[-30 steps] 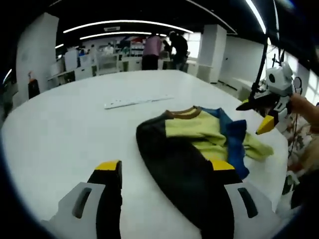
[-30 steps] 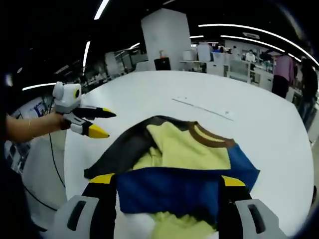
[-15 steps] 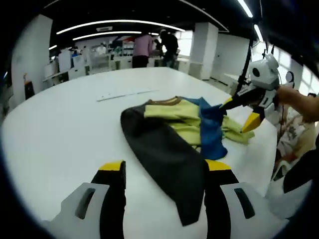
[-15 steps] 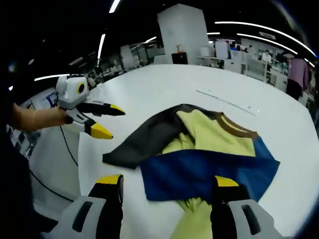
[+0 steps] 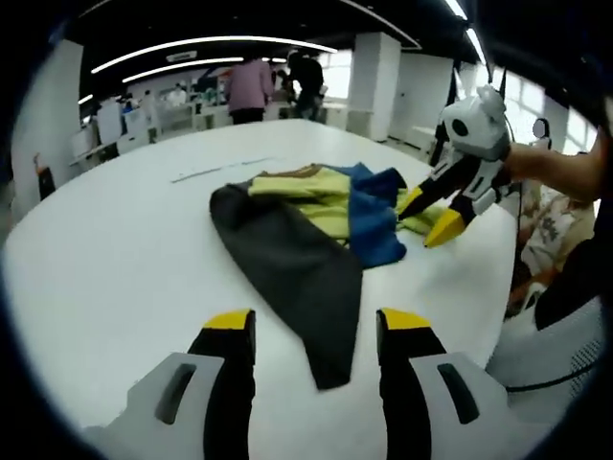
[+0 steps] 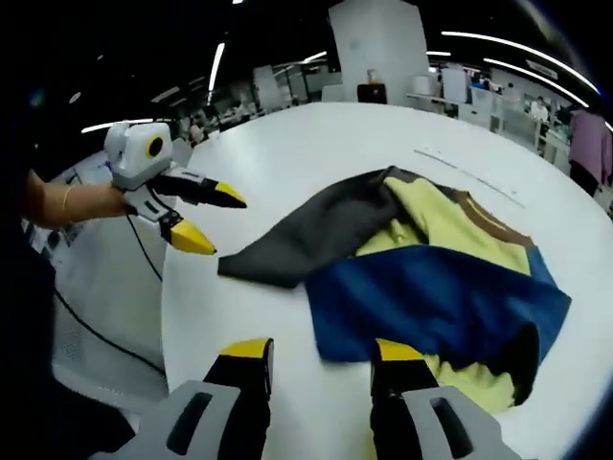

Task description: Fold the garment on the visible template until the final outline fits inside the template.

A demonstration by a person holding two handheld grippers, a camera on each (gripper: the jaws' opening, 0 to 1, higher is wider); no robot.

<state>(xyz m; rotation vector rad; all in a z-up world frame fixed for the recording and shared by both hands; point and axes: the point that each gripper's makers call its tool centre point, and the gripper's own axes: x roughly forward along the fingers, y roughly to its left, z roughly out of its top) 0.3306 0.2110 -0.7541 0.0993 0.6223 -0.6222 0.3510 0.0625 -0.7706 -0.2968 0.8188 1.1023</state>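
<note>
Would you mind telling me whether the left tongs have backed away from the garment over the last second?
Yes. The left tongs have pulled back: the garment's dark sleeve reached between their tips before, and now ends short of them.

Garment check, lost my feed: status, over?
Left gripper open, empty. Right gripper open, empty. Garment crumpled on table, unfolded. Nothing in the way.

Bare table (image 5: 105, 259) around the garment (image 5: 297, 230), left tool (image 6: 215, 216) beside its sleeve

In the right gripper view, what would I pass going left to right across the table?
The other yellow-tipped gripper held in a hand → the garment's dark grey sleeve → its blue panel → the brown-collared yellow part.
</note>
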